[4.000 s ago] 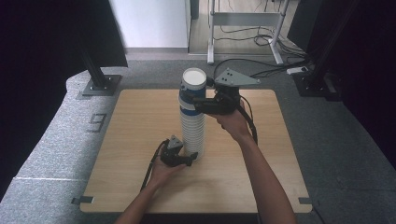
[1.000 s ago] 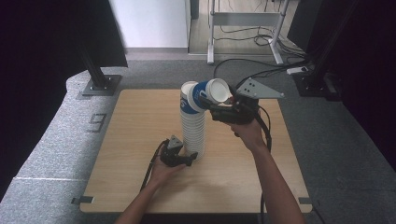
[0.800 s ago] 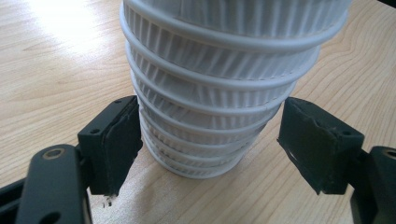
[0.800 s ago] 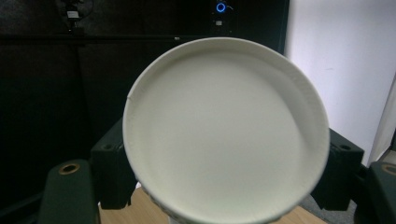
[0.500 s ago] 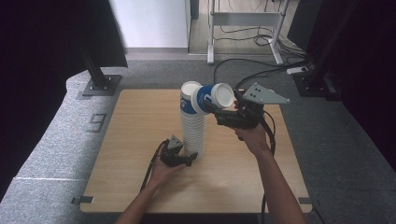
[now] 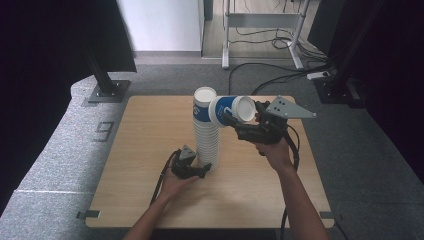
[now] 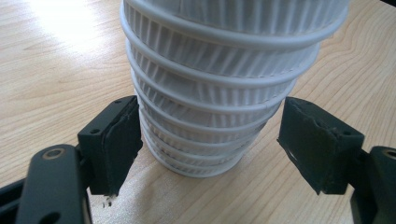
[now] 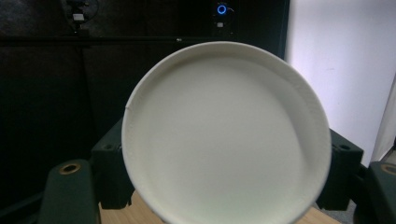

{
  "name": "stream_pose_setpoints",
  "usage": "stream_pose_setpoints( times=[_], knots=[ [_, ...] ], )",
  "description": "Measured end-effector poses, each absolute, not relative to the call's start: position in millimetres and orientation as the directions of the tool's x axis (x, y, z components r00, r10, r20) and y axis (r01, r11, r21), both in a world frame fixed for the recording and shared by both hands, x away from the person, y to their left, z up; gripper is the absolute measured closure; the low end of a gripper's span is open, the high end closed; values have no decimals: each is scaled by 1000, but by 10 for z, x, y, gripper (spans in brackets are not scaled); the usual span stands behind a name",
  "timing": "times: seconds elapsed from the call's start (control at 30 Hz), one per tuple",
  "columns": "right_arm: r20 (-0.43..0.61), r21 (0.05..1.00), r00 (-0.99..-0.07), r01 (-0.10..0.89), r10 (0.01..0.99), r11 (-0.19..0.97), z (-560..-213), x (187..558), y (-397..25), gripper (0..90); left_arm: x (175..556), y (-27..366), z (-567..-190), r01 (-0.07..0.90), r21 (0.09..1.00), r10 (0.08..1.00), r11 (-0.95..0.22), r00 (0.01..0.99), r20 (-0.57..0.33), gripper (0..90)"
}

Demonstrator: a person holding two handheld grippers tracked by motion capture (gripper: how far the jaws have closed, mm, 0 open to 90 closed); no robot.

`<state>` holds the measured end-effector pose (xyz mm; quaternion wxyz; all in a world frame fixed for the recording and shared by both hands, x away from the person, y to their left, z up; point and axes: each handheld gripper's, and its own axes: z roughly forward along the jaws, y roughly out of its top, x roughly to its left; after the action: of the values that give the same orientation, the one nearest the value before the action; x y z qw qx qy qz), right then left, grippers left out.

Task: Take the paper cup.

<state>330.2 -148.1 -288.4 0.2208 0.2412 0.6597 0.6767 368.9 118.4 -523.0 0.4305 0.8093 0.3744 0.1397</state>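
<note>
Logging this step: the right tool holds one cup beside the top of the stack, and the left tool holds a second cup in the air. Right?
Not quite. The left tool is at the base of the cup stack on the table, as the left gripper view shows. The right tool does hold the single cup.

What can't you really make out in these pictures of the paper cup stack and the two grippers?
- High view: the base of the tall stack of white ribbed paper cups is partly hidden by the left gripper.
- Left gripper view: the stack's top is cut off by the upper edge.
- Right gripper view: the white and blue paper cup hides the pads of the right gripper, so their contact is unseen.
- High view: the blue print is too small to read.
</note>
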Motion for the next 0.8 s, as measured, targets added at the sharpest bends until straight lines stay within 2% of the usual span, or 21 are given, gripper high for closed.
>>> stream_pose_setpoints(
  times=[0.8],
  knots=[
    [48, 999, -787, 35, 615, -33, -3111, 3177, -1621, 237, 3690, 1192, -5252, 490, 796, 727, -356, 680, -94, 214]
  ],
)
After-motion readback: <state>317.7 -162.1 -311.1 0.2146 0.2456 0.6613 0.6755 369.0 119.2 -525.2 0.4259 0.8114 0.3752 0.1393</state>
